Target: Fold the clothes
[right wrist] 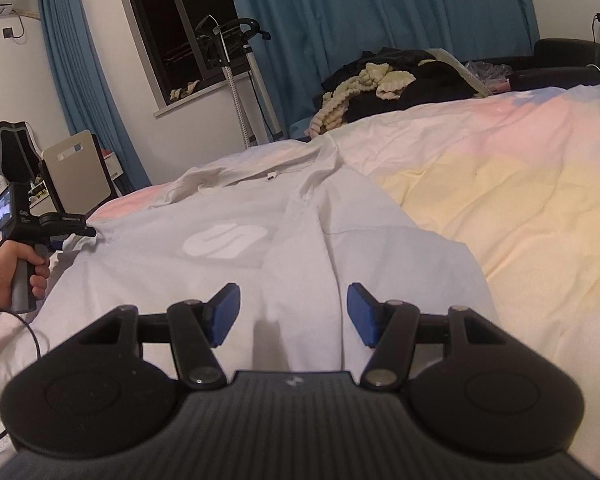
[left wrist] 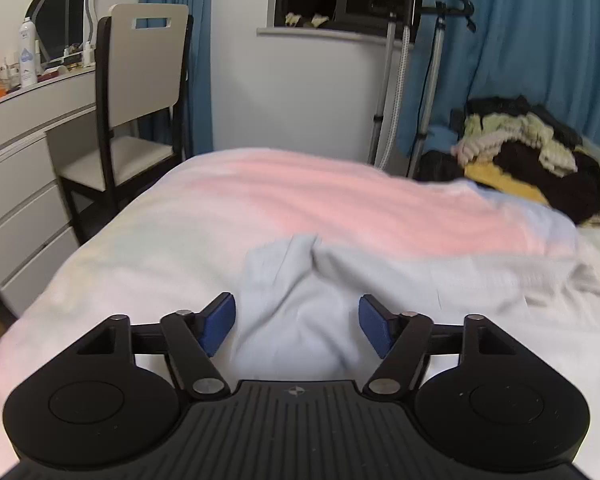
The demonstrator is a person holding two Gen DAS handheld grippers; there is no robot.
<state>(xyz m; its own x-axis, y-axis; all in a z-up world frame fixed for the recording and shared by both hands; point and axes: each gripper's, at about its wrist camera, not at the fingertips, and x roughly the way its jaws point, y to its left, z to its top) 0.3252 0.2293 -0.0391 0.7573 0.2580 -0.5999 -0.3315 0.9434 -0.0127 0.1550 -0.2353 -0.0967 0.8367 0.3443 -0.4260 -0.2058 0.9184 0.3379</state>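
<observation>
From my seat, the pale grey cloth garment [right wrist: 228,248] at centre frame looks soft and matt, creased, with a smooth white printed patch on it. Under it the pastel pink-and-yellow bed cover [right wrist: 520,184] is matt woven cloth, gently wrinkled. My left claw [left wrist: 297,323] is matt black plastic with blue rubbery pads [left wrist: 220,322] and dull silver metal pivot pins; the right claw [right wrist: 293,314] looks the same. Upper right, the pile of knitted and dark clothes [left wrist: 532,152] looks nubbly. The beige chair [left wrist: 140,80], upper left, has a smooth satin back and dark glossy frame.
</observation>
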